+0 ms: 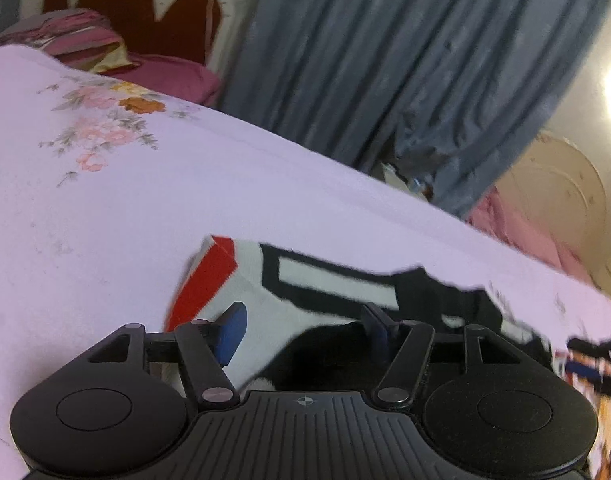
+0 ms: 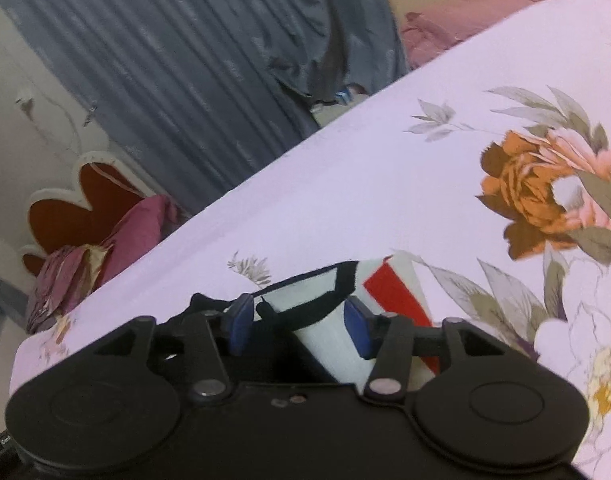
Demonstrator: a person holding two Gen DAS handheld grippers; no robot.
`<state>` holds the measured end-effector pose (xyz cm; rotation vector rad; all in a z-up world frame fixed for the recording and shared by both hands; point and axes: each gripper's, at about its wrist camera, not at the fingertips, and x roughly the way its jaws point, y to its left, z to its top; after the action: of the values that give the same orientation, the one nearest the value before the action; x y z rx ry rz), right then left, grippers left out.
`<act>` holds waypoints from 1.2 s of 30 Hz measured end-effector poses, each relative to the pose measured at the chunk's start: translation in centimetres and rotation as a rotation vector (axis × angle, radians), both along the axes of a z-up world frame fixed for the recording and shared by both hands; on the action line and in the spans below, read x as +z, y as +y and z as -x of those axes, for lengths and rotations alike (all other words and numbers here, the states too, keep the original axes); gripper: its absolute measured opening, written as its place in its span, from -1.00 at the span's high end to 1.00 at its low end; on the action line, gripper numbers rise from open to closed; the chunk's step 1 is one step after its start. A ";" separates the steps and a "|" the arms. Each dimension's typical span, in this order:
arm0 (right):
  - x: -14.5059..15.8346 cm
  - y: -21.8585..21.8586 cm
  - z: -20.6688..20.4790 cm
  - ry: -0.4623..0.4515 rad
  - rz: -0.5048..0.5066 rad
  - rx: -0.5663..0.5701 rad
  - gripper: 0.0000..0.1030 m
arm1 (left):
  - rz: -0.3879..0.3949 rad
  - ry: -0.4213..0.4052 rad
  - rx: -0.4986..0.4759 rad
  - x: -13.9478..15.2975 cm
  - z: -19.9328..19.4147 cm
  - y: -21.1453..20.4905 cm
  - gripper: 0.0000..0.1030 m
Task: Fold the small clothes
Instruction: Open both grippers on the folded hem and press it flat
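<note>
A small white garment (image 1: 329, 276) with black bands and a red patch lies flat on the lilac flowered bedsheet (image 1: 145, 208). My left gripper (image 1: 305, 328) hovers low over its near edge. The jaws stand apart and their blue pads (image 1: 231, 332) press on nothing; the cloth lies below the gap. In the right wrist view the same garment (image 2: 389, 292) shows its red patch at the right. My right gripper (image 2: 299, 326) is open over it too, with the blue pads (image 2: 357, 330) clear of the fabric. The gripper bodies hide the garment's near part.
The bedsheet (image 2: 365, 184) spreads wide around the garment. A grey-blue curtain (image 1: 385, 60) hangs past the bed's far edge. A maroon pillow (image 1: 85, 40) leans on a red and white headboard (image 1: 145, 12). More dark and orange cloth (image 1: 593, 360) lies at the right.
</note>
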<state>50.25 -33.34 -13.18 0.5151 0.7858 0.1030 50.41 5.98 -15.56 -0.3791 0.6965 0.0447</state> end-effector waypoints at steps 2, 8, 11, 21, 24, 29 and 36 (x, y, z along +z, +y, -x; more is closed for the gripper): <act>-0.5 0.8 -0.5 0.017 0.040 0.041 0.08 | -0.016 0.005 -0.041 -0.4 0.0 -0.5 -0.20; -1.1 4.2 -1.0 0.017 0.211 0.172 0.37 | -0.053 0.026 -0.096 -1.4 -0.5 -1.9 0.09; -1.1 5.2 -1.0 0.022 0.257 0.221 0.63 | -0.067 0.028 -0.113 -1.3 -0.4 -2.6 0.25; -1.3 4.3 -0.7 0.019 0.189 0.246 0.55 | -0.049 0.003 -0.150 -0.5 1.0 -1.7 0.16; -1.1 3.4 -0.5 0.018 0.124 0.220 0.46 | -0.046 -0.021 -0.126 0.3 1.9 -0.9 -0.41; -1.0 3.1 -0.1 0.023 0.098 0.231 0.27 | -0.074 -0.002 -0.160 0.0 2.1 -0.9 -0.50; -1.4 4.3 -0.1 0.021 0.180 0.246 0.60 | -0.116 0.025 -0.149 -1.5 0.8 -2.1 0.27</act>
<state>50.39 -29.02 -14.57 0.2480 0.8677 0.2521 49.65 3.93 -17.08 -0.2149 0.7418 -0.0509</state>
